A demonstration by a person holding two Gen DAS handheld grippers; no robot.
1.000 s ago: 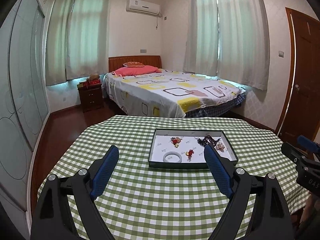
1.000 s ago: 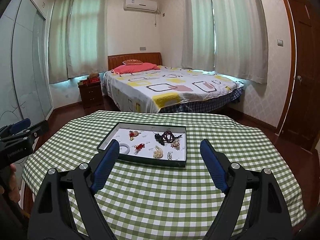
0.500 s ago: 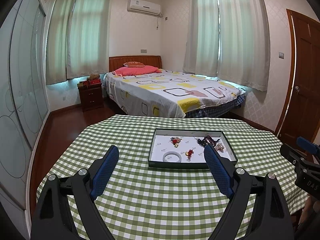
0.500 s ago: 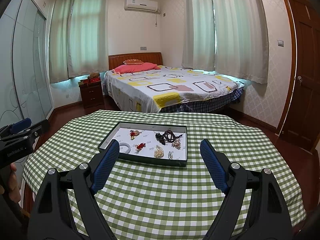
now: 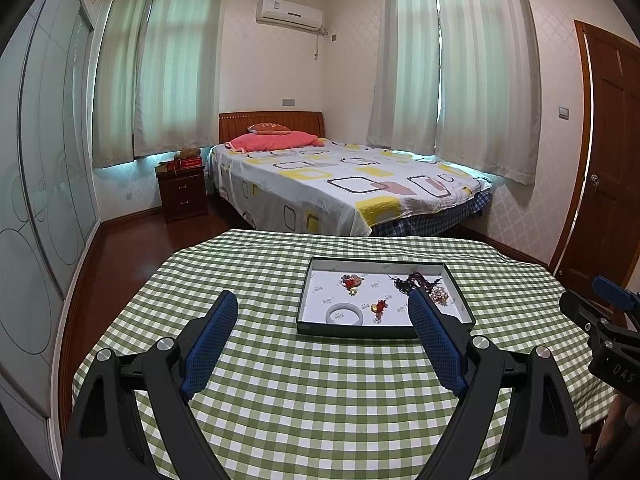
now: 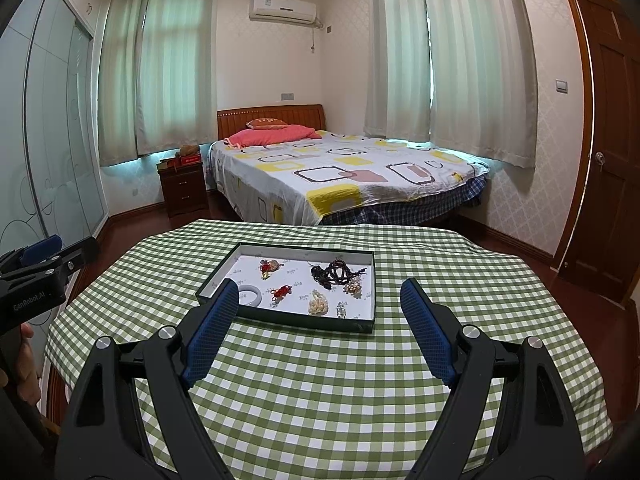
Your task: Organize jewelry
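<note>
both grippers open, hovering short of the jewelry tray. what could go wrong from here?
1. The dark bead strand lies tangled against the pearl cluster; picking one could drag the other along.
2. The tray sits loose on the checked cloth; a finger catching its raised rim could shove it.
3. The small clear piece lies close to the near wall, leaving the wide fingers little room.
</note>
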